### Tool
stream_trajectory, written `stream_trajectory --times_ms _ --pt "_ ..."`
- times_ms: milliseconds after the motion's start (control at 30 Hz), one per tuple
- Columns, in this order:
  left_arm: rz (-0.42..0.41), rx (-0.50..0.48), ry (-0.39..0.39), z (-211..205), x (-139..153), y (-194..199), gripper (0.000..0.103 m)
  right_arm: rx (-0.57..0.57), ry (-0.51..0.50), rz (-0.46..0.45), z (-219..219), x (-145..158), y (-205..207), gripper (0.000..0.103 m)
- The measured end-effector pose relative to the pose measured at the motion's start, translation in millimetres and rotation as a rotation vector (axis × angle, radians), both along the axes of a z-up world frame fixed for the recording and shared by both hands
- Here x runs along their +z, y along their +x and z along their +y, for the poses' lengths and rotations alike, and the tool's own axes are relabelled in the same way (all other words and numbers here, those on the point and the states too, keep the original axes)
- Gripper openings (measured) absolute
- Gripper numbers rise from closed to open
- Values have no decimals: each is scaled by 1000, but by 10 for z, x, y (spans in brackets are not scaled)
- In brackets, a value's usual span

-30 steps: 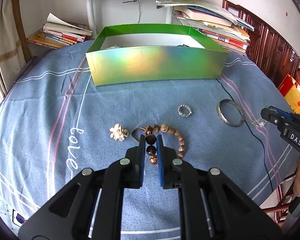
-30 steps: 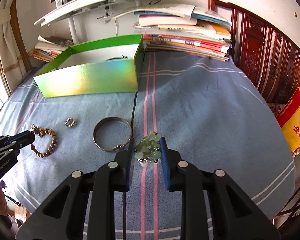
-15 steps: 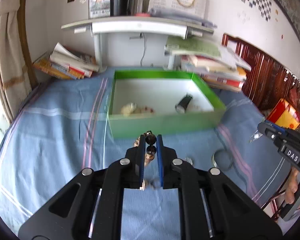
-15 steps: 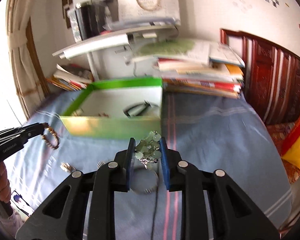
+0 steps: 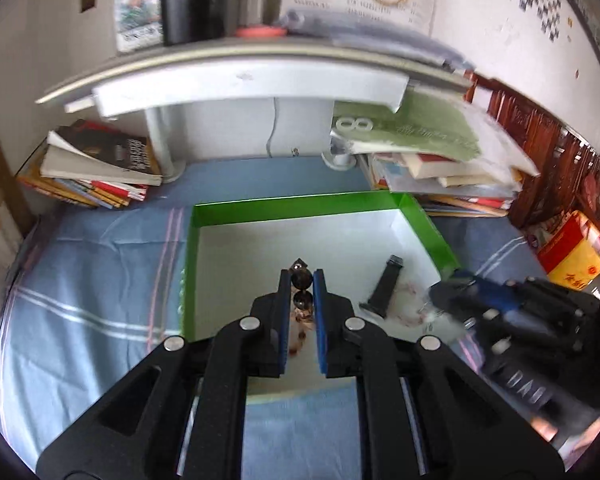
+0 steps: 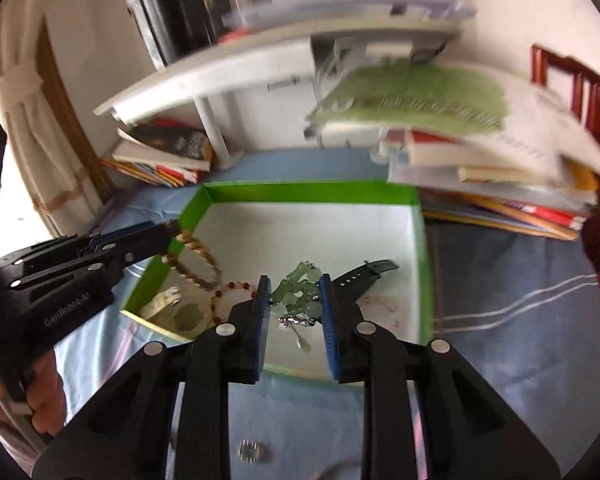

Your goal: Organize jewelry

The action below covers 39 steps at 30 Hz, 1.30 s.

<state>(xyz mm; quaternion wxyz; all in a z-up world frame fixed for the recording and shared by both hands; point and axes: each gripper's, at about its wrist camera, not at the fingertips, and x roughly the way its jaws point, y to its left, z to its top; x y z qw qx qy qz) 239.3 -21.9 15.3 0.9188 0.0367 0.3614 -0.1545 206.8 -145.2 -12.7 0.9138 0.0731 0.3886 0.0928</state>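
**Both grippers hold jewelry above the green box**

Your left gripper (image 5: 302, 280) is closed on the wooden bead bracelet (image 6: 196, 256). In the left wrist view you see two dark beads squeezed between its blue pads (image 5: 285, 304). In the right wrist view the rest of the bracelet hangs down as a loop, above the left wall of the green box (image 6: 312, 193).

Your right gripper (image 6: 294, 300) is closed, but not fully, on the jade bead cluster (image 6: 298, 294); a small silver part hangs under the cluster. This gripper is above the white floor of the box, near its front wall.

Inside the box lie a black watch strap (image 5: 386, 288), a red bead bracelet (image 6: 230, 294) and a pale flat piece (image 6: 168, 300) in the front left corner. A small silver ring (image 6: 250, 450) lies on the blue cloth (image 5: 100, 264), outside the box and in front of it.
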Motion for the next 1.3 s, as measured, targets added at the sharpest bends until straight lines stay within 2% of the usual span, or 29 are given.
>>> stream_trajectory --times_ms 100,133,233,367,467,533,600,667,767,833,967,1133,1200,1233,1300 --pt "37 9 16 -77 -173 171 12 5 -13 24 93 -145 91 28" --pt "51 14 18 -88 -236 212 13 8 -15 22 106 -155 78 34" --pt "54 24 15 -36 -307 183 28 10 -32 -22 69 -92 -121 43" --pt "9 67 71 145 -291 -122 46 -1 -43 -70 -126 -46 -582 46" --pt "-17 94 122 323 -363 -487 56 -47 -74 -33 -314 -225 -886 47" --pt "-3 105 134 438 -475 -692 60 -87 -96 11 -420 -398 -1044 47" --pt "28 117 137 544 -609 -866 60 -121 -108 49 -511 -551 -1190 47" --pt "70 129 119 670 -749 -1048 60 -143 -71 74 -610 -664 -1347 47" --pt "102 131 87 779 -870 -1233 63 -160 -21 71 -669 -706 -1549 47" --pt "112 126 85 787 -937 -1295 68 -124 -16 69 -567 -703 -1610 47" --pt "140 123 82 757 -1052 -1341 69 -39 -48 75 -278 -712 -1537 47" --pt "153 112 78 698 -1111 -1355 70 -16 -83 102 -56 -810 -1340 47" --pt "156 103 78 673 -1124 -1363 71 -16 -114 117 19 -862 -1290 40" --pt "156 100 80 662 -1129 -1366 71 -7 -122 124 45 -880 -1292 24" --pt "155 94 83 646 -1137 -1386 72 -3 -145 113 69 -890 -1344 13"
